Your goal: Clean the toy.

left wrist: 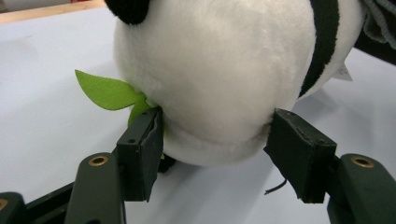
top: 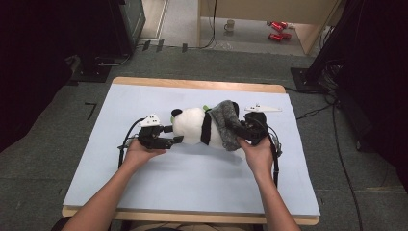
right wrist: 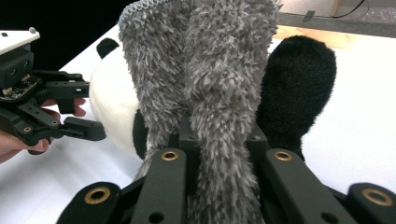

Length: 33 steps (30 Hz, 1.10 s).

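Note:
A panda plush [top: 192,126] lies on its side on the light blue table top [top: 192,183]. Its white head [left wrist: 210,70] sits between the jaws of my left gripper [top: 174,134], which are open, with the pads [left wrist: 140,149] right at the fur. A green felt leaf [left wrist: 107,91] sticks out beside the left pad. My right gripper [top: 243,132] is shut on a grey fuzzy cloth [top: 226,120] that covers the panda's other end. In the right gripper view the cloth [right wrist: 201,70] rises from between the jaws, beside a black limb [right wrist: 299,88], with the left gripper [right wrist: 91,109] farther off.
The table has a wooden rim [top: 192,84] at the back. On the floor beyond it stand a mug [top: 230,25] and red cans [top: 278,30]. Dark equipment [top: 337,48] and cables [top: 337,144] flank the table. Bare table top lies in front of the panda.

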{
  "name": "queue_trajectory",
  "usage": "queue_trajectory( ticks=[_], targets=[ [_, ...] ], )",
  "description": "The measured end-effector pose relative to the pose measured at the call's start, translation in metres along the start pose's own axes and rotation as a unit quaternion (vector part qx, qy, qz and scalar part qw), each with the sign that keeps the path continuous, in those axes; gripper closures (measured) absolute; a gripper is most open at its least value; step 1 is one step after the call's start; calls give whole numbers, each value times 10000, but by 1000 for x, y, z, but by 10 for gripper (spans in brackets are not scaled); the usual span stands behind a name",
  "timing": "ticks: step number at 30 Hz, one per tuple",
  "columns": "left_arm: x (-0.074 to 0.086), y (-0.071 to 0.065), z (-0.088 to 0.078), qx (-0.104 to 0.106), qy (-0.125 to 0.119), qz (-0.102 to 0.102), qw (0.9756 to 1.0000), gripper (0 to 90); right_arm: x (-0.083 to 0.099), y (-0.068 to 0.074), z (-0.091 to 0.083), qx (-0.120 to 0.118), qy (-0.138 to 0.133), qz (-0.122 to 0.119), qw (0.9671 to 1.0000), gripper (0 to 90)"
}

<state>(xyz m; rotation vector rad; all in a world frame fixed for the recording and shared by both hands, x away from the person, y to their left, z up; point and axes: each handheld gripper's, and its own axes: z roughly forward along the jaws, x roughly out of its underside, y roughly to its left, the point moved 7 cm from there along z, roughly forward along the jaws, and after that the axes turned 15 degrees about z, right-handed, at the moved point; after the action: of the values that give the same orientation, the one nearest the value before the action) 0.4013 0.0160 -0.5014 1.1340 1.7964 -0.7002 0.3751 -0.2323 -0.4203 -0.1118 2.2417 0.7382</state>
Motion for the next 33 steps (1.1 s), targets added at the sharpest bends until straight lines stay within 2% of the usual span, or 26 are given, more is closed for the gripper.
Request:
queue_trajectory(
  ticks=[8, 12, 13, 19, 21, 24, 25, 27, 29, 30, 33],
  targets=[
    [4, 1, 5, 27, 13, -9, 10000, 356, -5, -4, 3, -7, -11, 59, 10000, 767],
    [5, 2, 12, 9, -72, -56, 10000, 351, -7, -4, 5, 7, -32, 85, 10000, 767],
    [6, 3, 15, -36, -156, -24, 9999, 351, -7, -5, 5, 10, -60, 83, 9999, 766],
    [5, 4, 21, -107, -273, -271, 9992, 353, -10, -7, 8, 53, -202, 63, 9998, 746],
    [5, 3, 21, -118, -267, -279, 9992, 402, -11, -8, 8, 86, -229, 44, 9997, 748],
    [4, 2, 19, -161, -185, -321, 9992, 558, -11, -6, 7, 73, -212, 94, 9997, 784],
    [3, 1, 18, -208, -79, -345, 9992, 595, -11, -5, 7, 69, -196, 135, 9997, 792],
    [2, -1, 17, -213, -15, -372, 9991, 658, -12, -1, 5, 45, -134, 188, 9997, 797],
    [1, -2, 16, -209, 35, -372, 9991, 689, -15, 7, 0, -3, -155, 175, 9997, 798],
    [0, -3, 14, -142, 138, -352, 9992, 693, -16, 12, -2, -60, -183, 148, 9997, 798],
    [-3, -9, 11, -79, 287, -259, 9992, 703, -18, 33, -7, -295, -237, 15, 9993, 797]
  ],
)
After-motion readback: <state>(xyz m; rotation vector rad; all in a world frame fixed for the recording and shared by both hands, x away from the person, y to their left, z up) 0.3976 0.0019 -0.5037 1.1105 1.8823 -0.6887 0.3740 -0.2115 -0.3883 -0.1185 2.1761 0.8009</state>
